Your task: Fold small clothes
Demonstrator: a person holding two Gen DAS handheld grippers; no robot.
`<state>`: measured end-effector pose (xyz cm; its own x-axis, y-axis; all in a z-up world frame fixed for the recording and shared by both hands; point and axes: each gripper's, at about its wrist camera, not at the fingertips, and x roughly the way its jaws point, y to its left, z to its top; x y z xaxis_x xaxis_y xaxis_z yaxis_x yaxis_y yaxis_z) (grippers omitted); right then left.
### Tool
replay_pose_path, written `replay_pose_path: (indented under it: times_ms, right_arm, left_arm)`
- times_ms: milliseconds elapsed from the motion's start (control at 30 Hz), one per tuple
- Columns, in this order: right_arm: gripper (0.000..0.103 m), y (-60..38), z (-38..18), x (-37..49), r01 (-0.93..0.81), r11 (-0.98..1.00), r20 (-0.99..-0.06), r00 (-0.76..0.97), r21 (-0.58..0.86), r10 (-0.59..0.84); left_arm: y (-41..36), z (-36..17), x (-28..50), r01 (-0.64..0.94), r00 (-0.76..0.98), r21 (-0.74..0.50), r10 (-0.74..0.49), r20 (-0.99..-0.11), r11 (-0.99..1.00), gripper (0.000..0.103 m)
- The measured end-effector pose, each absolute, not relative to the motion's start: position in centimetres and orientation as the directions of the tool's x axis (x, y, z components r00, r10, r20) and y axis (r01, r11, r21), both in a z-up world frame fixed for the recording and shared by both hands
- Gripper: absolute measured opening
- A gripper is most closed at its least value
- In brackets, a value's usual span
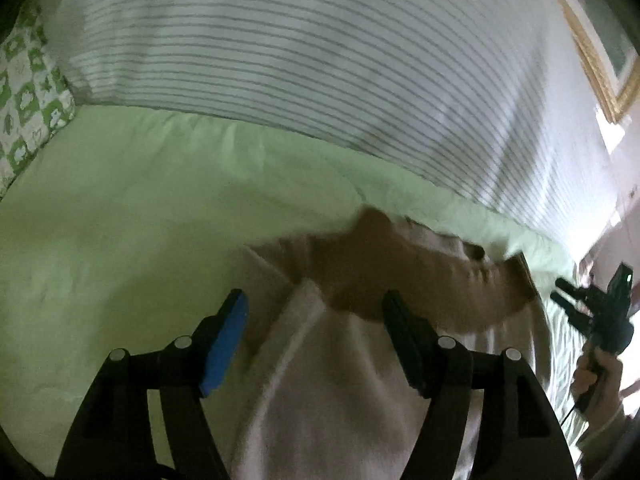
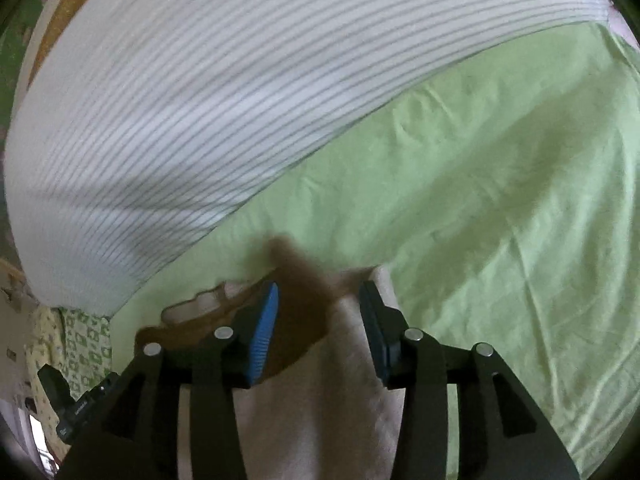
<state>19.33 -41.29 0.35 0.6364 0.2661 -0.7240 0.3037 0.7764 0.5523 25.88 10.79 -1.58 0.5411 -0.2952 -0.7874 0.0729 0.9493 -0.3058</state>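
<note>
A small cream and brown garment (image 1: 344, 380) lies on the light green bed sheet (image 1: 120, 208). In the left wrist view my left gripper (image 1: 316, 304) is open just above it, fingers either side of a cream part below the brown part (image 1: 400, 280). In the right wrist view my right gripper (image 2: 318, 296) is open over the same garment (image 2: 312, 420), with its brown part (image 2: 300, 296) between the fingers. The right gripper also shows at the right edge of the left wrist view (image 1: 576, 300), held by a hand. The left gripper shows at the lower left of the right wrist view (image 2: 76, 404).
A large white pillow with thin grey stripes (image 1: 320, 60) lies along the back of the bed, also in the right wrist view (image 2: 200, 100). A green and white patterned cloth (image 1: 28, 92) sits at the far left. A gold picture frame (image 1: 600, 68) hangs at the right.
</note>
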Motion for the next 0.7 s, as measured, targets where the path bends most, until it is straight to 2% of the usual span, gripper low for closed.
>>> replay_pose_path:
  times_ms: [167, 300, 367, 433, 567, 667, 700]
  right_arm:
    - [0.044, -36.7, 1.5, 17.3, 0.133, 0.879, -0.735, 0.613, 0.458, 0.290]
    - [0.044, -30.1, 0.3, 16.5, -0.151, 0.923, -0.768, 0.517, 0.353, 0.378]
    - [0.044, -28.6, -0.7, 17.0, -0.220, 0.911, -0.783, 0.466, 0.348, 0.412]
    - [0.044, -28.4, -2.3, 18.3, -0.217, 0.907, -0.801, 0.426, 0.360, 0.420]
    - [0.044, -30.6, -4.0, 21.4, -0.150, 0.936, -0.837, 0.419, 0.318, 0.351]
    - [0.044, -32.1, -3.6, 23.6, -0.129, 0.952, -0.832, 0.462, 0.279, 0.307]
    - [0.044, -32.8, -3.3, 24.4, -0.098, 0.961, -0.830, 0.486, 0.260, 0.274]
  left_arm:
    - [6.7, -2.4, 21.7, 0.231, 0.500, -0.309, -0.385, -0.776, 0.923, 0.071]
    - [2.1, -4.2, 20.2, 0.367, 0.446, -0.219, -0.378, -0.811, 0.904, 0.071]
    - [0.6, -4.9, 20.4, 0.399, 0.449, -0.169, -0.353, -0.821, 0.901, 0.071]
    - [0.2, -5.4, 21.5, 0.393, 0.461, -0.124, -0.312, -0.831, 0.911, 0.071]
    - [2.1, -6.6, 25.7, 0.292, 0.502, -0.049, -0.197, -0.842, 0.955, 0.070]
    - [4.8, -6.7, 28.6, 0.205, 0.509, -0.103, -0.196, -0.838, 0.973, 0.068]
    - [5.9, -6.7, 29.5, 0.167, 0.511, -0.126, -0.195, -0.837, 0.978, 0.062]
